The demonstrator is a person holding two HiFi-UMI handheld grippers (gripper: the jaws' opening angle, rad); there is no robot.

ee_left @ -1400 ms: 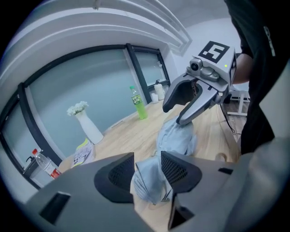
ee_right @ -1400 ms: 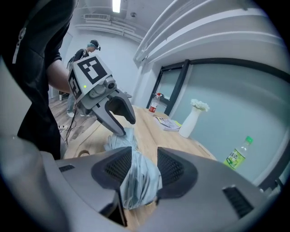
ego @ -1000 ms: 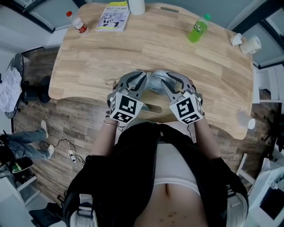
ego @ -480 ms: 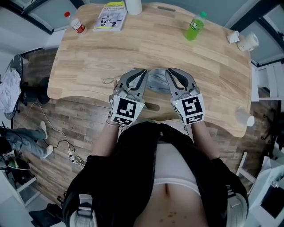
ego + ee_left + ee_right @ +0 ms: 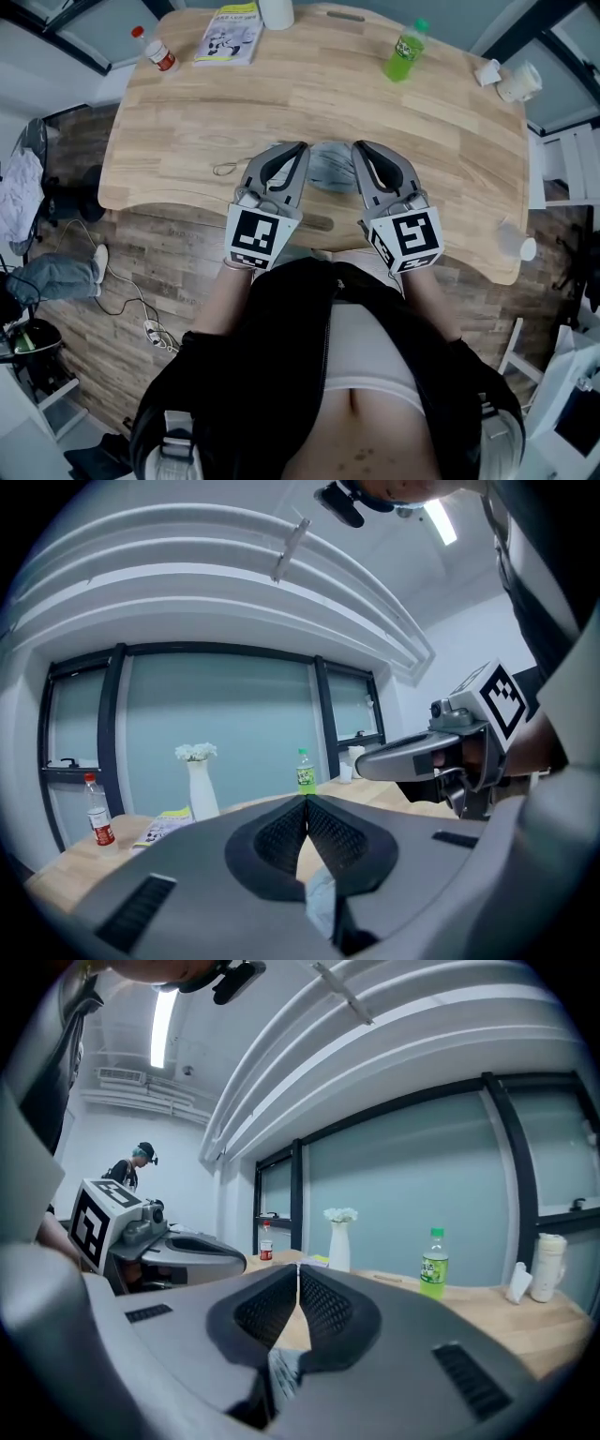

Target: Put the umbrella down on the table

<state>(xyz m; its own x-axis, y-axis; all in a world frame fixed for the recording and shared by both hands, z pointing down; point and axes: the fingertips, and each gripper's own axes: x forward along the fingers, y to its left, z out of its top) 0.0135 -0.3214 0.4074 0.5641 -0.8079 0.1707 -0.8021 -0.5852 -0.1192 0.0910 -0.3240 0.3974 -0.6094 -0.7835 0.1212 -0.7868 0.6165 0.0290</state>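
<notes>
A folded grey-blue umbrella (image 5: 330, 167) hangs between my two grippers over the near part of the wooden table (image 5: 187, 122). My left gripper (image 5: 302, 148) holds its left end and my right gripper (image 5: 358, 148) its right end, with most of it hidden behind them. In the left gripper view the jaws (image 5: 307, 803) meet at the tips, pinching pale umbrella fabric (image 5: 322, 902) further back. The right gripper view shows the same, its jaws (image 5: 298, 1269) closed on checked fabric (image 5: 281, 1372). Both grippers point almost level.
At the table's far side stand a green bottle (image 5: 399, 51), a red-capped bottle (image 5: 155, 50), a booklet (image 5: 228, 32) and a white vase (image 5: 276, 11). Paper cups (image 5: 511, 82) sit at the far right corner, another cup (image 5: 518, 247) at the right edge. A thin cord (image 5: 225, 169) lies left of the grippers.
Both grippers have closed on the umbrella's ends and risen from the table toward the camera, rolling so their jaws stand more upright.
</notes>
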